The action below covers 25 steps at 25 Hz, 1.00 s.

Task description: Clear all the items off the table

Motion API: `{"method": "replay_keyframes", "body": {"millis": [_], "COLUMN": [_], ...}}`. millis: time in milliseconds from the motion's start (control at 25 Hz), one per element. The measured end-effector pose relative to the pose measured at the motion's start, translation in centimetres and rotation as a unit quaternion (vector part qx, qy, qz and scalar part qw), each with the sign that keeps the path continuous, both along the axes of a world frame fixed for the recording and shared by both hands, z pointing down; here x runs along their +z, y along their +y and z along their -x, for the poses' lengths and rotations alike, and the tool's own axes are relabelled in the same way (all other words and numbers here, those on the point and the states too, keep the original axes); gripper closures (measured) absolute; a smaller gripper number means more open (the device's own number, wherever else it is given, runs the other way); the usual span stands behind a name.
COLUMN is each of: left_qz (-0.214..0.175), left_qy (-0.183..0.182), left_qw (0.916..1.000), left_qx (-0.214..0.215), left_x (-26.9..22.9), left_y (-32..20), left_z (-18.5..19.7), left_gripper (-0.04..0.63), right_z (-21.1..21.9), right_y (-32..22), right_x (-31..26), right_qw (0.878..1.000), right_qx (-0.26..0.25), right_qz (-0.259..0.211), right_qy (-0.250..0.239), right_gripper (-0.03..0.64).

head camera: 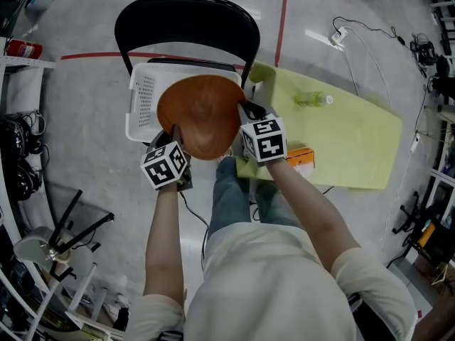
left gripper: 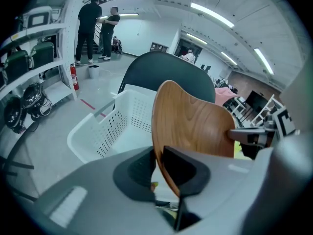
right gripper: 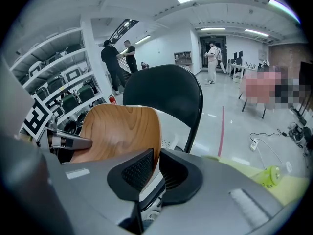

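A round wooden tray [head camera: 200, 116] hangs tilted in the air, held by both grippers over a white perforated basket [head camera: 143, 94]. My left gripper [head camera: 174, 138] is shut on the tray's near left rim, my right gripper [head camera: 245, 114] on its right rim. In the left gripper view the wooden tray [left gripper: 193, 129] stands on edge between the pads, with the basket [left gripper: 110, 126] behind it. The right gripper view shows the tray [right gripper: 120, 133] pinched at its rim. A clear bottle [head camera: 313, 99] and an orange box [head camera: 301, 156] lie on the yellow-green table [head camera: 355, 144].
The basket rests on a black chair [head camera: 188, 23] left of the table. Shelving with gear [head camera: 18, 155] lines the left side. A cable and power strip [head camera: 340, 34] lie on the floor beyond the table. People stand far off by the shelves [left gripper: 98, 26].
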<state>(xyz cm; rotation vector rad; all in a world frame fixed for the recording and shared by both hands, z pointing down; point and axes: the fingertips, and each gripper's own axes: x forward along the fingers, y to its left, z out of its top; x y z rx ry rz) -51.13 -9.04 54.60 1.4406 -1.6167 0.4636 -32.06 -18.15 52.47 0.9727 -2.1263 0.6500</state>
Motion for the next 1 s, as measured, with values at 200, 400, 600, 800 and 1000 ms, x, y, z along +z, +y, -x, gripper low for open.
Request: {"method": "replay_keyframes", "body": {"millis": [200, 400, 600, 800, 1000], "left_qz": [0.01, 0.024, 0.043, 0.064, 0.062], "left_qy": [-0.002, -0.011, -0.02, -0.054, -0.051], "left_qw": [0.9999, 0.9996, 0.9988, 0.9961, 0.9965], "left_qx": [-0.001, 0.004, 0.011, 0.028, 0.022], "left_x": [1.7, 3.2, 4.2, 5.0, 5.1], "left_y": [-0.4, -1.0, -1.6, -1.9, -1.7], "left_z": [0.8, 1.6, 2.1, 2.3, 2.4], "left_gripper": [0.538, 0.534, 0.532, 0.515, 0.514], "right_z": [0.8, 1.6, 2.0, 2.2, 2.3], "right_y": [-0.5, -0.9, -1.3, -1.5, -1.3], "right_x": [1.8, 3.3, 4.8, 5.2, 5.1], "right_qw": [1.0, 1.0, 1.0, 1.0, 1.0], "right_qx": [0.001, -0.002, -0.003, 0.003, 0.001], "right_qz": [0.01, 0.016, 0.024, 0.018, 0.016], "right_qy": [0.006, 0.011, 0.019, 0.022, 0.023], "right_gripper": [0.581, 0.58, 0.578, 0.577, 0.577]}}
